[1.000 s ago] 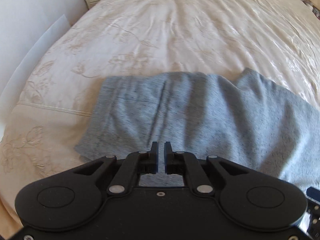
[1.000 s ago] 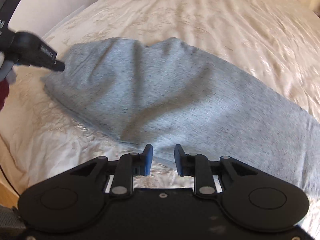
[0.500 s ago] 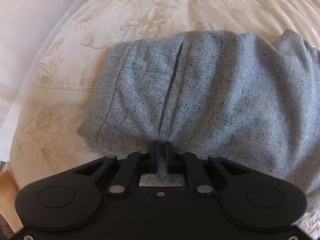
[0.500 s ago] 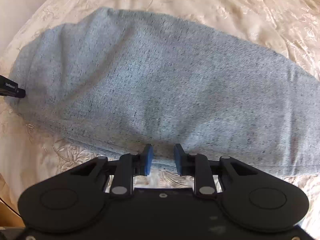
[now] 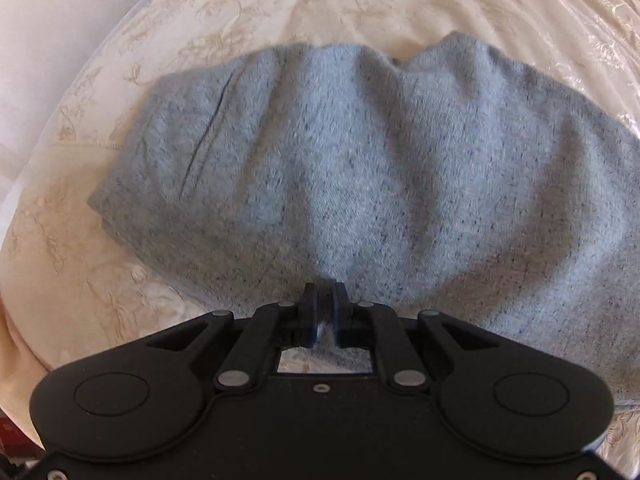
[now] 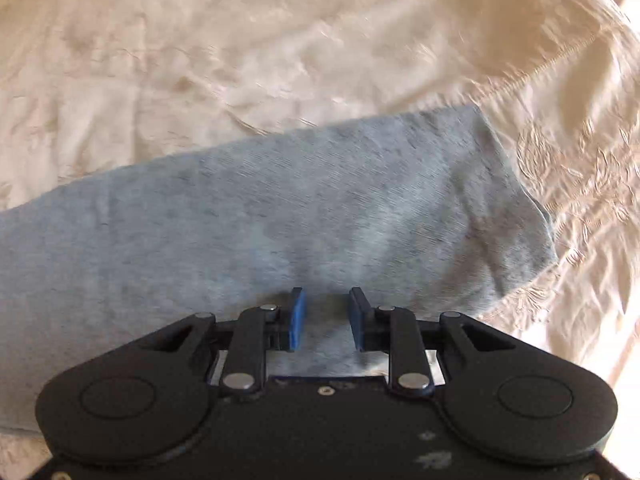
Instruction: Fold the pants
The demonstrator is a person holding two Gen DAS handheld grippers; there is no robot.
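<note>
The grey pants (image 5: 360, 184) lie folded across the cream bedspread (image 5: 400, 4) on the bed. Your left claw (image 5: 324, 294) sits at their near edge, its jaws just opening, a narrow gap with a fold of cloth between them. Your right claw (image 6: 326, 312) stands open over the pants, gripping nothing.

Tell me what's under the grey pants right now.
The grey pants lie on a cream embroidered bedspread, which shows all around them. Whatever sits directly beneath the fabric is covered, so nothing else can be confirmed.
</note>
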